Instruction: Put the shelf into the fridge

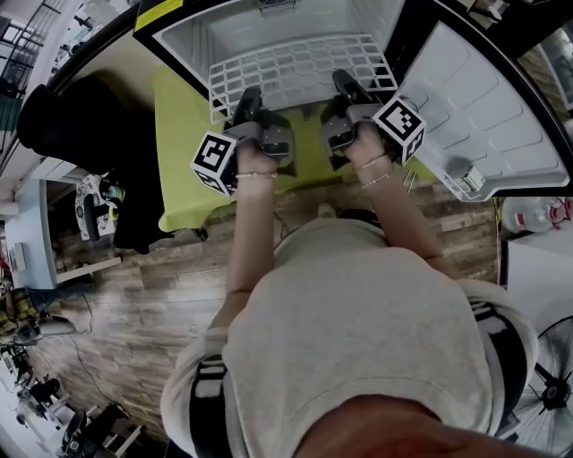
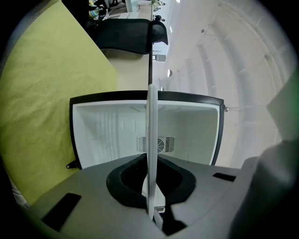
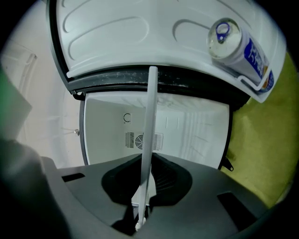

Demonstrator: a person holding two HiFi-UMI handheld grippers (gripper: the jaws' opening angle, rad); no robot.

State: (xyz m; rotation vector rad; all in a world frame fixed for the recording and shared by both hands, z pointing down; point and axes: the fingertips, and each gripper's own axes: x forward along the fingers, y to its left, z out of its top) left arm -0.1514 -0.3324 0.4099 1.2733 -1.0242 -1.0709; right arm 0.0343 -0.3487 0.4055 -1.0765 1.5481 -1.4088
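Shelf (image 1: 300, 72): white wire grid, held at its near edge by both my grippers, its far part reaching into the mouth of the fridge (image 1: 358, 18).

Left gripper (image 1: 249, 98): jaws closed down narrow onto the shelf edge. In the left gripper view the shelf runs edge-on as a thin white bar, straight up from between the pads.

Right gripper (image 1: 345, 88): same condition, jaws pinched on the shelf edge. The right gripper view shows the bar rising from between the pads.

Both gripper views look into the white fridge cavity, with a round vent grille (image 2: 156, 144) on the back wall behind the shelf.

Fridge door (image 1: 492, 98) stands open at my right. A can (image 3: 236, 44) sits in its door rack.

Fridge rests on a yellow-green cloth (image 1: 183, 134), which lies over a wooden floor (image 1: 134, 313).
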